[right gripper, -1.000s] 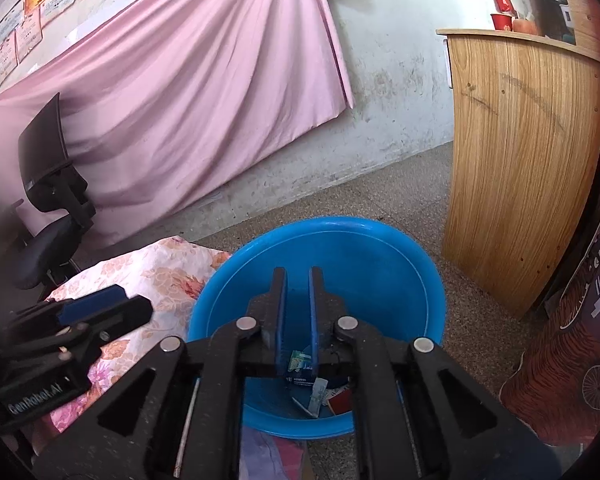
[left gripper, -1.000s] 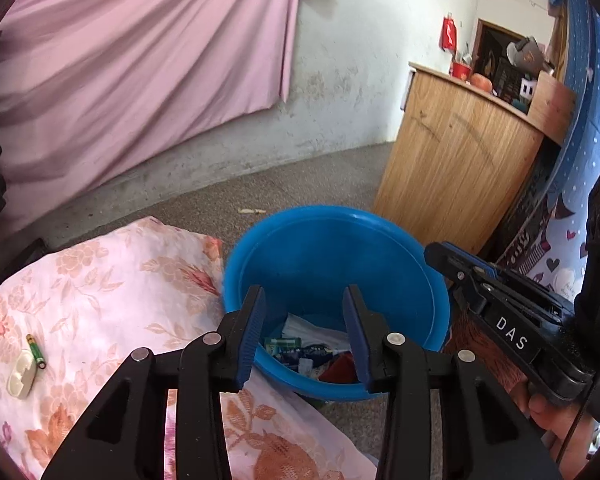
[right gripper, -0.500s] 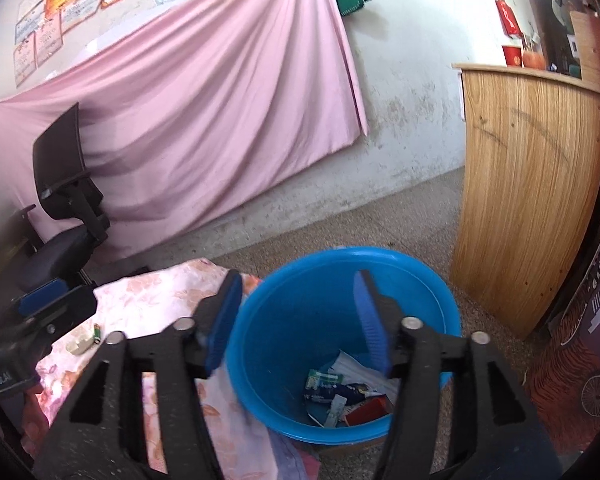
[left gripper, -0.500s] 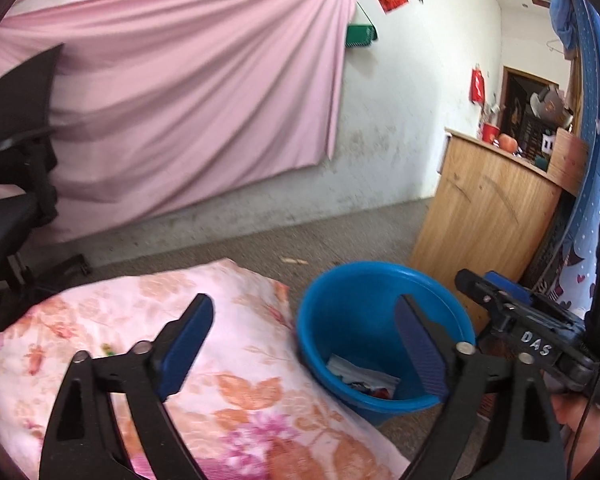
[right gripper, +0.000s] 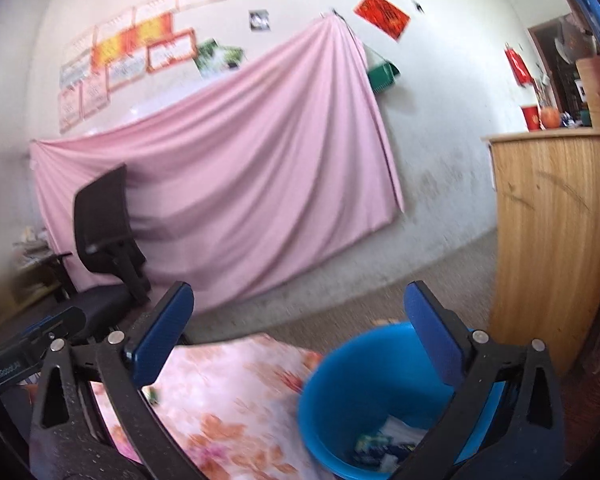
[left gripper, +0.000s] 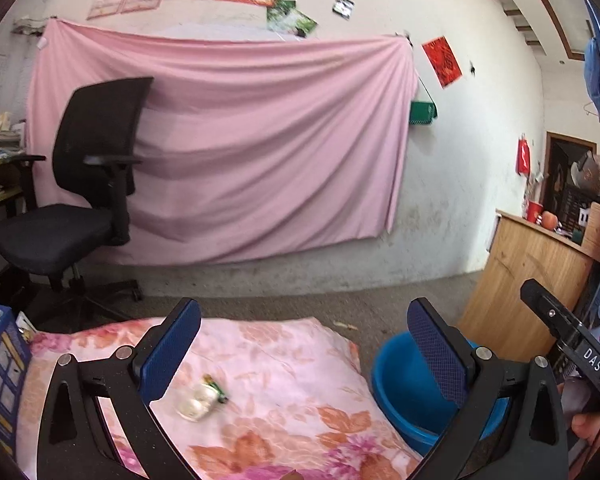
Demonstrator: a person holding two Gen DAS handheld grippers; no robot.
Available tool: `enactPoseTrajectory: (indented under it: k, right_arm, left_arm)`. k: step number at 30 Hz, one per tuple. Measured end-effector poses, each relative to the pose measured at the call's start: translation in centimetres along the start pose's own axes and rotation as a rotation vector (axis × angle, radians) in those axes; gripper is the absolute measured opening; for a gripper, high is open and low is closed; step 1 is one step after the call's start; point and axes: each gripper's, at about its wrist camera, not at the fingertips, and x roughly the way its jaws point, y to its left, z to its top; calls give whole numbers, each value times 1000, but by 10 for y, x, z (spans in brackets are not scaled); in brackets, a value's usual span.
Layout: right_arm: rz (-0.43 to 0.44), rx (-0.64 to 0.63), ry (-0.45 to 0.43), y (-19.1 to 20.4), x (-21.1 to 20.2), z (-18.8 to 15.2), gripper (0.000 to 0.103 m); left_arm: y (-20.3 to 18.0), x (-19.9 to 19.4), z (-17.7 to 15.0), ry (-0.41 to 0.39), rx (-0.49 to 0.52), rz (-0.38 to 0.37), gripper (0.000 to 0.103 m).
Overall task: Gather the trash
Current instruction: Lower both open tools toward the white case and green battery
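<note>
My left gripper (left gripper: pixel 302 334) is wide open and empty, raised over a pink floral cloth (left gripper: pixel 268 364). On that cloth, just right of the left finger, lies a pale crumpled wrapper (left gripper: pixel 196 402) with a small green piece (left gripper: pixel 216 385) beside it. A blue bucket (left gripper: pixel 400 388) stands at the cloth's right edge, partly behind my right finger. In the right wrist view my right gripper (right gripper: pixel 296 328) is also wide open and empty. The blue bucket (right gripper: pixel 340 392) sits below it, with several wrappers (right gripper: pixel 384 442) at its bottom.
A black office chair (left gripper: pixel 80 200) stands back left in front of a pink curtain (left gripper: pixel 240 152). A wooden counter (left gripper: pixel 524 284) rises right of the bucket. A blue box (left gripper: pixel 0 364) sits at the cloth's left edge. A hand (left gripper: pixel 586 426) holds the other gripper at right.
Both grippers opened wide and lifted up and back from the bucket, tilting upward. The left view swung left, so the cloth and the wrapper on it now lie between its fingers.
</note>
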Motion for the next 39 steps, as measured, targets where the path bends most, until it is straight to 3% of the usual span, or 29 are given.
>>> enactPoseTrajectory:
  k: [11, 18, 28, 39]
  right_arm:
    - [113, -71, -194, 72, -11, -1, 103]
    - [168, -154, -239, 113, -12, -14, 103]
    - [212, -242, -175, 145, 9, -35, 103]
    - [161, -260, -29, 139, 40, -51, 103]
  left_arm:
    - [53, -42, 1, -128, 32, 114, 101]
    - [86, -64, -8, -167, 31, 181, 101]
    - [110, -68, -29, -157, 41, 236, 101]
    - [122, -39, -50, -24, 44, 253, 101]
